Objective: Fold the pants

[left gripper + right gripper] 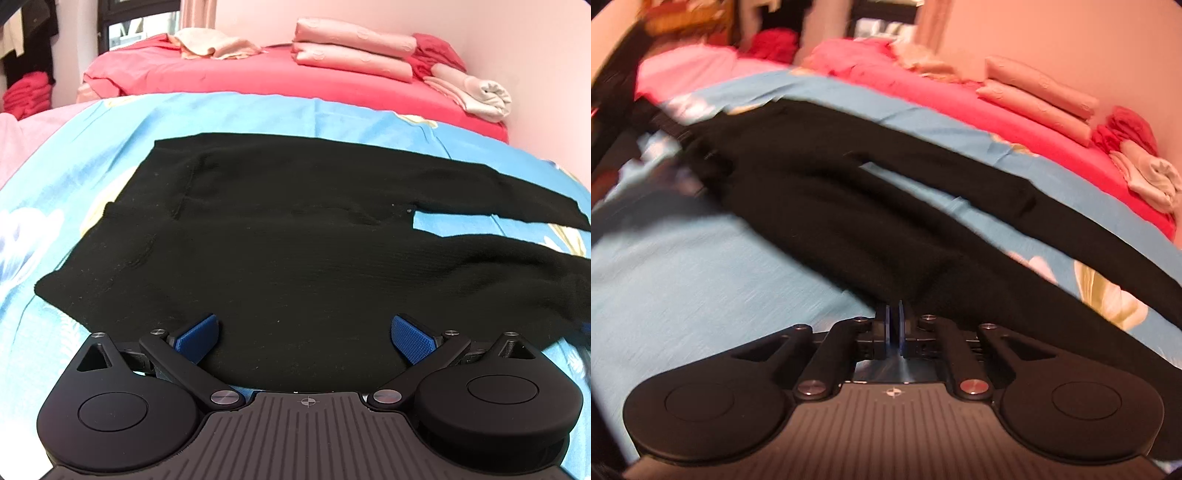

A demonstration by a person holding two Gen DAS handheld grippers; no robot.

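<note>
1. Closing flat, your right gripper (pixel 894 325) shows its blue pads pressed together at the near edge of the black pants (pixel 849 206); whether a pinch of cloth lies between them cannot be told from the blurred right wrist view.
2. Your left gripper (pixel 304 338) stands released, blue fingers (pixel 197 338) spread wide over the waist end of the pants (pixel 280 240), gripping nothing.
3. The pants lie spread on the blue floral sheet (pixel 110 155), waist to the left, the two legs (pixel 498 236) parted by a strip of sheet and running right.
4. To do the step well, take the near leg by its outer edge at both waist and leg, then carry it evenly over the far leg so seams meet; check that the right pads truly hold fabric before lifting.
5. Beyond the sheet lies a red bedcover (pixel 258 79) bearing folded pink bedding (pixel 354 50) and loose cloths (pixel 476 94). Nothing obstructs the fold; only the sheet's wrinkling may drag.
</note>
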